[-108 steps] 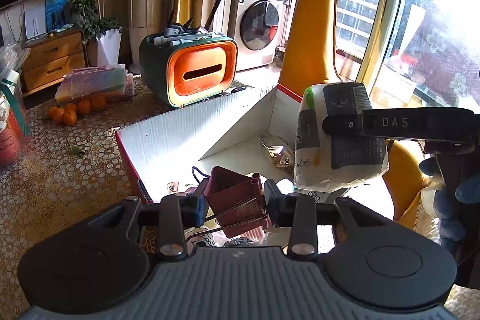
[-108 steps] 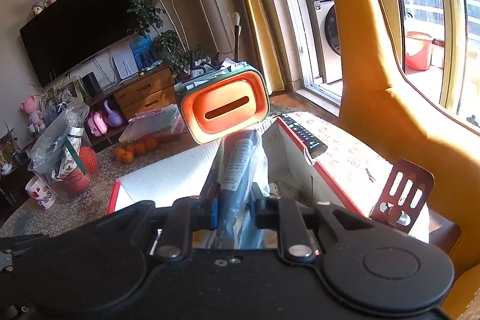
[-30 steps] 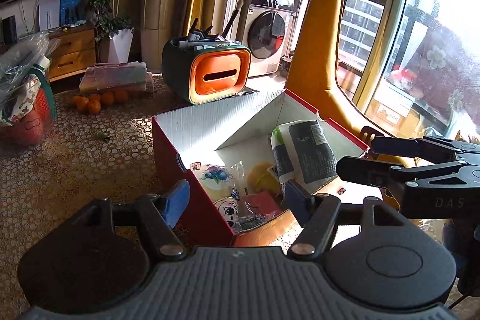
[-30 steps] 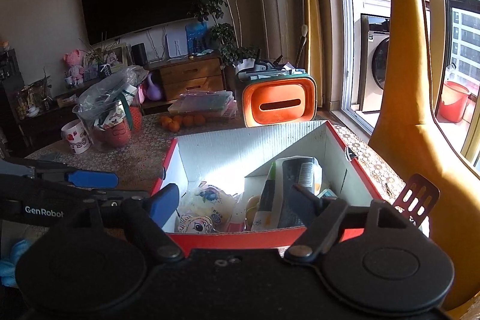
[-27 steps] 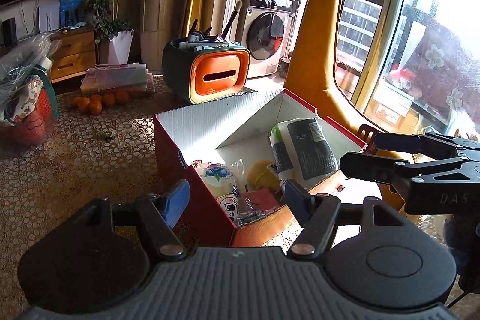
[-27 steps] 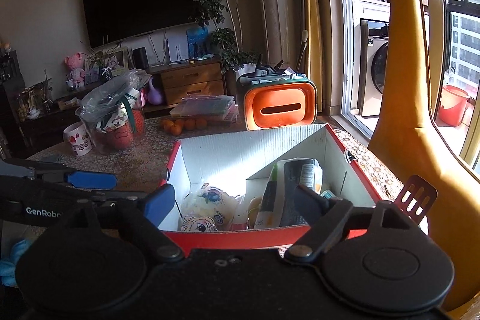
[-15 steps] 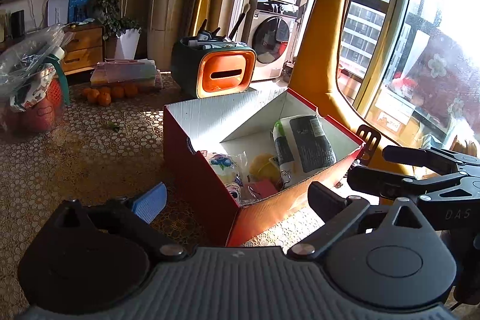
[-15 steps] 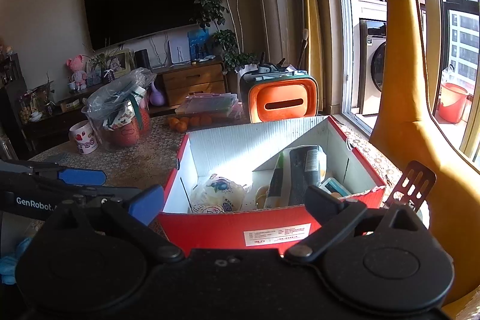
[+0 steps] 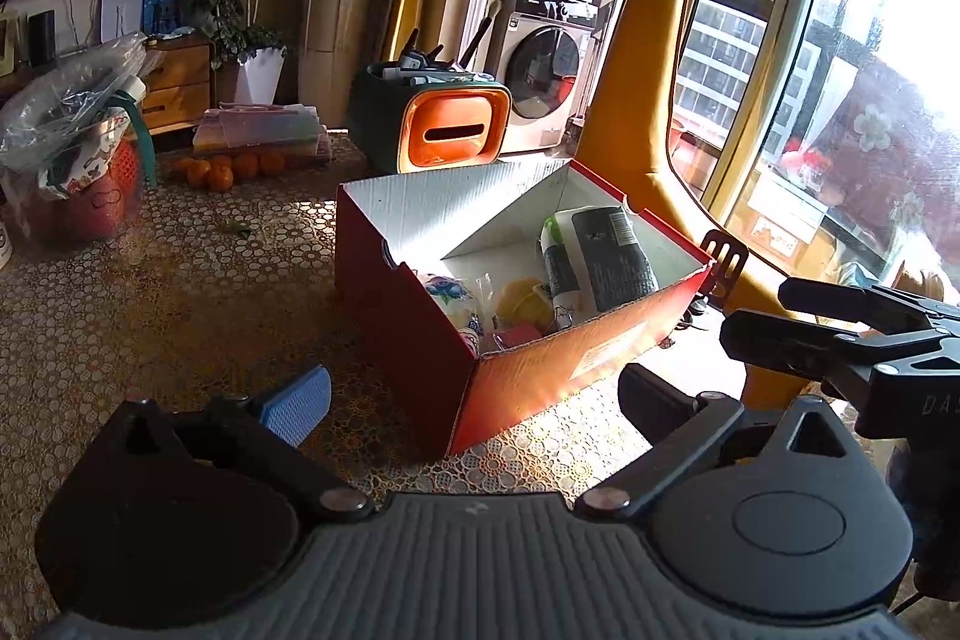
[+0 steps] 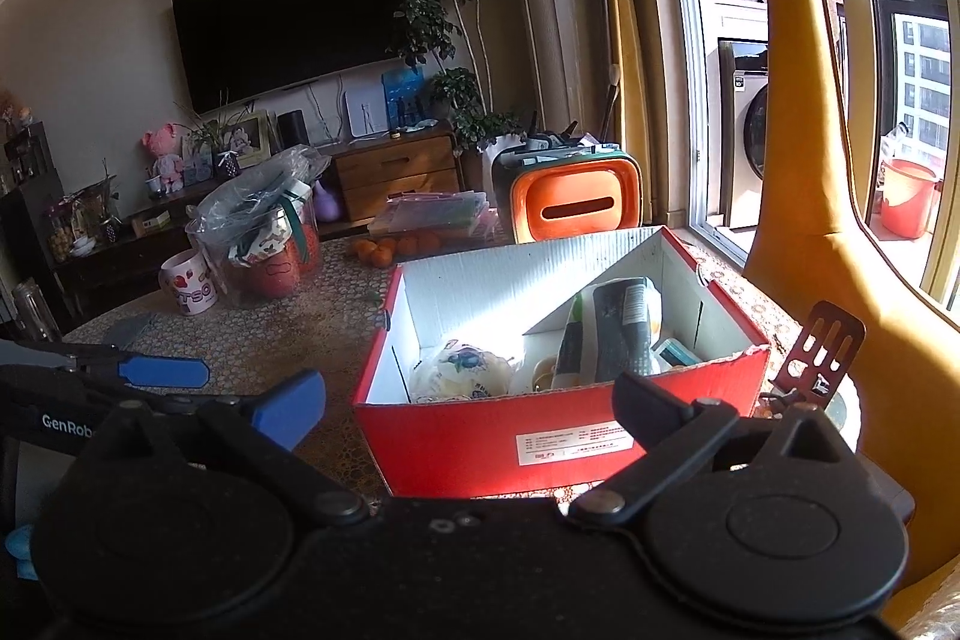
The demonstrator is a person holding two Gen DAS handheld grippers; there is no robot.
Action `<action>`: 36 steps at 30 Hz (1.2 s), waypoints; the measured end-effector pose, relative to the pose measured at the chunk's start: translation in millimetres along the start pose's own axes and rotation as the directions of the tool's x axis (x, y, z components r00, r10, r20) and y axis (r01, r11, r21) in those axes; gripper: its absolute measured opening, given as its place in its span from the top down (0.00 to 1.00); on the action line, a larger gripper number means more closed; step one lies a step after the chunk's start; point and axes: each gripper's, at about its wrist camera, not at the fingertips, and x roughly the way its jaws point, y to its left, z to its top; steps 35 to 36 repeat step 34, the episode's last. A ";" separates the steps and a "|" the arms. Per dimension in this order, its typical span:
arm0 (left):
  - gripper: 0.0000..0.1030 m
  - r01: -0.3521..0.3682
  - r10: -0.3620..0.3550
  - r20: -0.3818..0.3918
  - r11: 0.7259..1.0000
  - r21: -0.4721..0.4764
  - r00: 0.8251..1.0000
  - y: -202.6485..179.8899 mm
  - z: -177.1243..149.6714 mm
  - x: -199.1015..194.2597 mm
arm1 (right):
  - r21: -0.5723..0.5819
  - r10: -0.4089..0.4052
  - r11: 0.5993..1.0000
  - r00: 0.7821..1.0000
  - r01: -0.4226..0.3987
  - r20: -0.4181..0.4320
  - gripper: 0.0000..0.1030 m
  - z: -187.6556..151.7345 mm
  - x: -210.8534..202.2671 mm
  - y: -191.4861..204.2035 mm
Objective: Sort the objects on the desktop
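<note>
A red cardboard box with white inner walls stands on the patterned table. Inside it lie a white and grey packet, a white pouch with blue print, a yellow item and a pink item. My left gripper is open and empty, just short of the box's near corner. My right gripper is open and empty too, in front of the box's labelled side. The packet leans against the divider. Each gripper shows at the edge of the other's view.
An orange and green organiser stands behind the box, with oranges and a flat plastic case to its left. A bagged red basket and a mug sit at far left. A brown slotted spatula and a yellow chair are at right.
Earlier the left gripper held a maroon item and the right held the packet over the box. Both have let go, opened wide and drawn back from the box.
</note>
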 end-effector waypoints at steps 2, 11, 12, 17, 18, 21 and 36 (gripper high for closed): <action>0.01 -0.007 0.007 0.004 1.000 0.005 1.000 -1.0 -1.6 -4.0 | -0.003 -0.007 1.000 1.000 0.007 0.005 0.01 -1.5 -4.2 1.2; 0.01 -0.035 0.035 0.018 0.998 0.047 0.999 -9.1 -5.5 -10.8 | 0.003 -0.011 1.000 1.000 0.011 0.010 0.01 -6.5 -13.3 4.9; 0.01 -0.041 0.040 0.019 0.998 0.047 0.999 -9.5 -5.8 -11.1 | 0.007 -0.009 1.000 1.000 0.009 0.011 0.01 -7.0 -13.9 5.1; 0.01 -0.028 0.028 -0.002 1.000 0.001 1.000 -3.6 -5.1 -9.6 | 0.020 -0.007 1.000 1.000 0.006 0.012 0.01 -7.4 -15.7 4.9; 0.01 -0.020 0.020 -0.007 1.000 -0.012 1.000 -1.8 -5.0 -9.0 | 0.023 -0.010 1.000 1.000 0.010 0.012 0.01 -7.5 -15.8 5.1; 0.01 -0.027 0.027 -0.009 1.000 -0.014 1.000 -0.9 -6.3 -8.9 | 0.038 -0.011 0.999 1.000 0.010 0.009 0.01 -8.7 -15.6 4.8; 0.01 -0.011 0.011 0.012 1.000 0.007 1.000 -3.0 -8.4 -15.1 | 0.068 -0.025 0.997 1.000 0.025 -0.005 0.01 -13.1 -15.9 9.0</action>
